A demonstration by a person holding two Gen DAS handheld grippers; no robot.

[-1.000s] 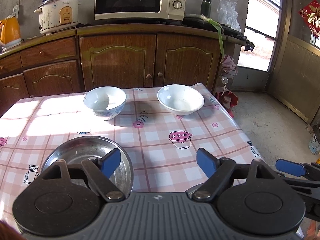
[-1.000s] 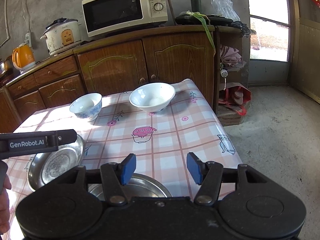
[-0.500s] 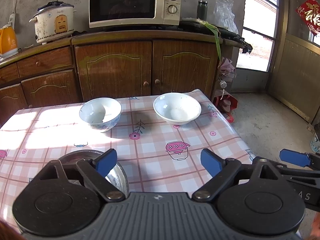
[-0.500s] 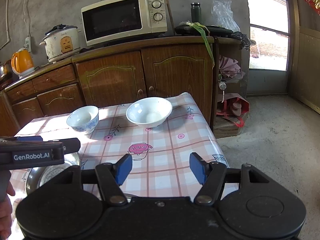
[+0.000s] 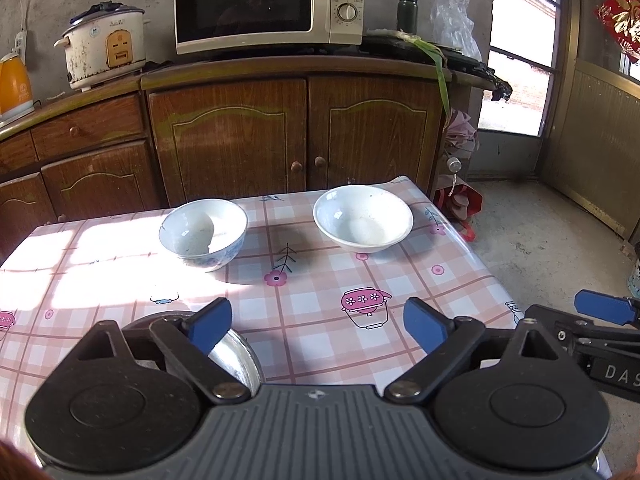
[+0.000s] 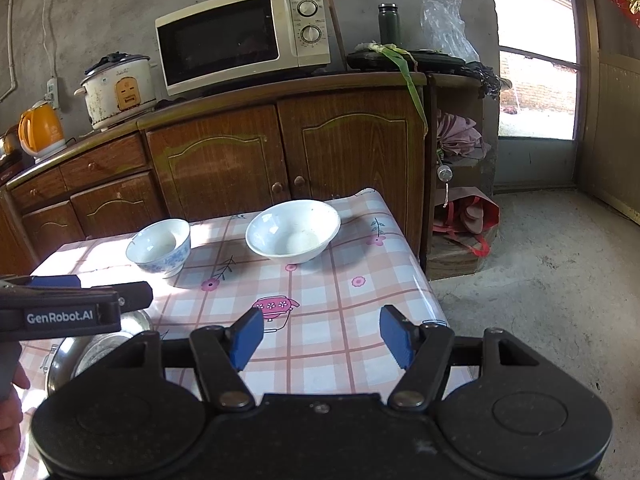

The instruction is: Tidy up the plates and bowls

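On the checked table [image 5: 320, 332], left to right from the white bowl [image 5: 363, 218]: patterned bowl [image 5: 203, 233] well left of it, steel bowl [image 5: 236, 354] nearer me — my left gripper [image 5: 318, 325] gapes wide, empty; right gripper [image 6: 322, 335] too — nothing between.

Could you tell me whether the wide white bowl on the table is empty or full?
Empty: the white bowl stands upright on the checked tablecloth, and its bare inner surface shows in both views.
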